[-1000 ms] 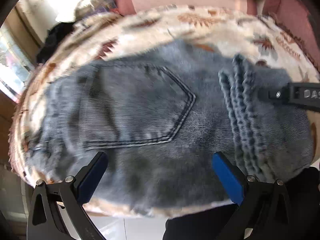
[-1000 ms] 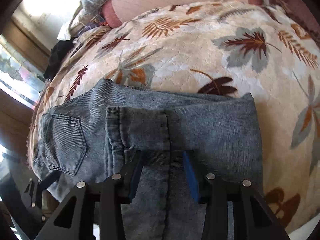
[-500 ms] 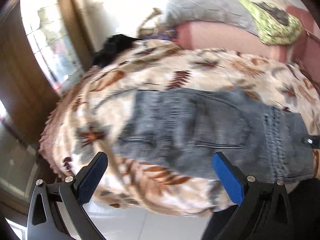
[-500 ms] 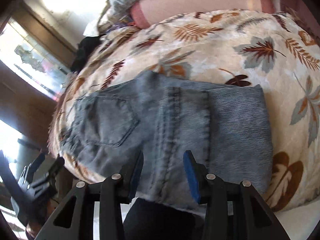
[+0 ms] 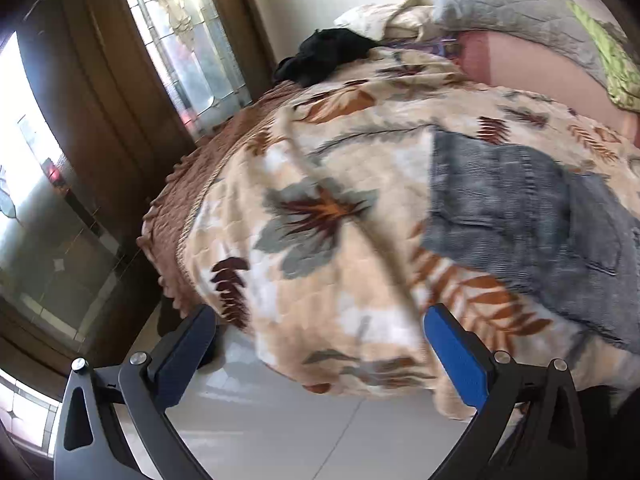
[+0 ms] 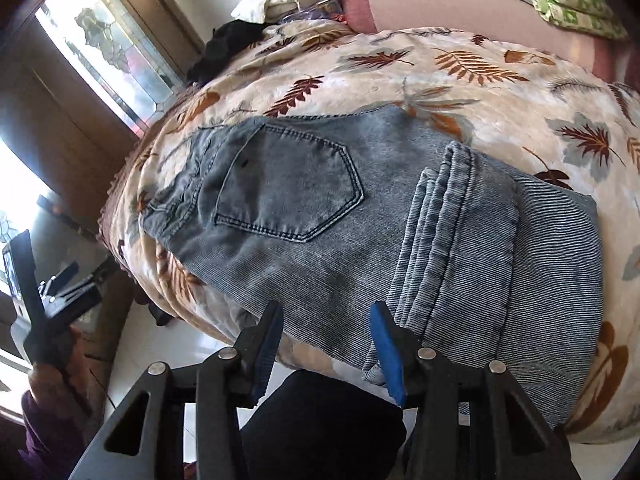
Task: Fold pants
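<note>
Grey-blue denim pants (image 6: 360,232) lie folded on the leaf-patterned bed cover (image 6: 460,72), back pocket up, with the leg hems folded over on the right. My right gripper (image 6: 326,344) is open and empty, held just off the bed's near edge in front of the pants. My left gripper (image 5: 320,344) is open and empty, off the bed's corner, well left of the pants (image 5: 532,216). It also shows at the far left of the right wrist view (image 6: 52,304), held in a hand.
A black garment (image 5: 328,54) and pillows (image 5: 516,12) lie at the bed's far end. A glass door (image 5: 192,40) stands to the left. White tiled floor (image 5: 320,432) lies below the bed edge. A dark-clothed leg (image 6: 320,420) is under the right gripper.
Both grippers have pulled back from the pants. The left one swung far to the left, off the bed corner. The right one let go of the folded hems and opened slightly wider.
</note>
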Demonstrator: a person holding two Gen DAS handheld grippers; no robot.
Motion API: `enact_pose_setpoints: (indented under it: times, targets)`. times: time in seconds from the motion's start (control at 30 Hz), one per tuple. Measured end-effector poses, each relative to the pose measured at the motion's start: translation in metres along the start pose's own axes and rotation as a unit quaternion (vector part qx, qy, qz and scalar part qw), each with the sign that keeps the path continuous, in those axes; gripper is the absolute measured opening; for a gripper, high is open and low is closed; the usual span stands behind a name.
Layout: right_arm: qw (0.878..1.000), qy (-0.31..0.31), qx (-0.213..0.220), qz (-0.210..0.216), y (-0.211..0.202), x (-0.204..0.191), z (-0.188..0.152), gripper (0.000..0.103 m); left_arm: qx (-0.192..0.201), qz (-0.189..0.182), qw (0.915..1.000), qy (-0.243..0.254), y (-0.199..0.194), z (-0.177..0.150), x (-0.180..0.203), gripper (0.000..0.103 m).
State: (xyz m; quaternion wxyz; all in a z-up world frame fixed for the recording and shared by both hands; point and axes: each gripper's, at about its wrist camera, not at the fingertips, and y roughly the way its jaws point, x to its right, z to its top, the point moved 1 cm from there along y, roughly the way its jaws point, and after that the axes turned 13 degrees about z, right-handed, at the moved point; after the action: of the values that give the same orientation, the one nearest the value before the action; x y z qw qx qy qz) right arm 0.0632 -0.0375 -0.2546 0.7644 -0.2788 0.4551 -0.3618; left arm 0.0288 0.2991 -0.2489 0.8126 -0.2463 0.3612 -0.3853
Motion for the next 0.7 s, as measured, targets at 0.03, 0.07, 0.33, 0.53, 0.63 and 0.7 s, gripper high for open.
enact_pose_setpoints:
  times: [0.03, 0.07, 0.33, 0.53, 0.63, 0.7]
  targets:
    - [1.000, 0.002, -0.002, 0.001, 0.001, 0.000, 0.000, 0.049, -0.004, 0.004, 1.0000, -0.006, 0.006, 0.000, -0.007, 0.103]
    - [1.000, 0.004, -0.004, 0.002, 0.002, 0.000, 0.000, 0.049, -0.007, 0.005, 0.9999, -0.010, 0.009, 0.000, -0.012, 0.103]
    - [1.000, -0.012, -0.004, -0.001, 0.002, -0.009, -0.006, 0.049, -0.066, -0.026, 0.9928, -0.096, 0.047, 0.013, -0.059, 0.103]
    - [1.000, -0.013, -0.005, -0.001, 0.003, -0.010, -0.010, 0.049, -0.067, -0.086, 0.9891, -0.100, 0.041, 0.028, -0.043, 0.103]
    - [1.000, -0.010, -0.001, -0.001, -0.001, -0.008, -0.011, 0.049, -0.087, -0.144, 0.9813, -0.093, 0.046, 0.039, -0.021, 0.103]
    - [1.000, -0.008, 0.004, -0.003, -0.006, -0.006, -0.011, 0.049, -0.089, -0.163, 0.9783, -0.092, 0.050, 0.045, -0.009, 0.103]
